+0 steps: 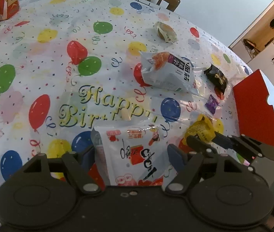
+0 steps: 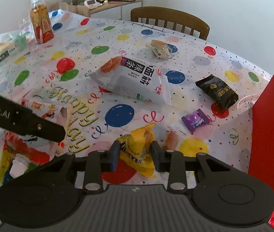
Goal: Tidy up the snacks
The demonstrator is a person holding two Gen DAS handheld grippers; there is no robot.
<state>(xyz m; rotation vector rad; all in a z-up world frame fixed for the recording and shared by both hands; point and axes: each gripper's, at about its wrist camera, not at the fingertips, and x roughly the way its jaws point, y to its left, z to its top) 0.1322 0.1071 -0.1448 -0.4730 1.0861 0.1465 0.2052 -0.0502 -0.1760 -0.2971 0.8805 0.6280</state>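
Observation:
My left gripper (image 1: 132, 154) is open, its fingers on either side of a white spouted drink pouch (image 1: 135, 150) lying on the table; the pouch also shows in the right wrist view (image 2: 40, 114). My right gripper (image 2: 135, 152) has its fingers on either side of a yellow snack packet (image 2: 138, 150), seen too in the left wrist view (image 1: 200, 130). Loose on the tablecloth lie a white spicy-strip bag (image 2: 135, 81), a black packet (image 2: 217, 91), a purple candy (image 2: 195, 120) and a wrapped bun (image 2: 159, 49).
A red box (image 2: 272, 127) stands open at the right table edge. An orange drink bottle (image 2: 40, 23) and tissue packs (image 2: 3, 52) are at the far left. A wooden chair (image 2: 169, 21) stands behind the table. The left gripper's arm (image 2: 20, 119) crosses the right view.

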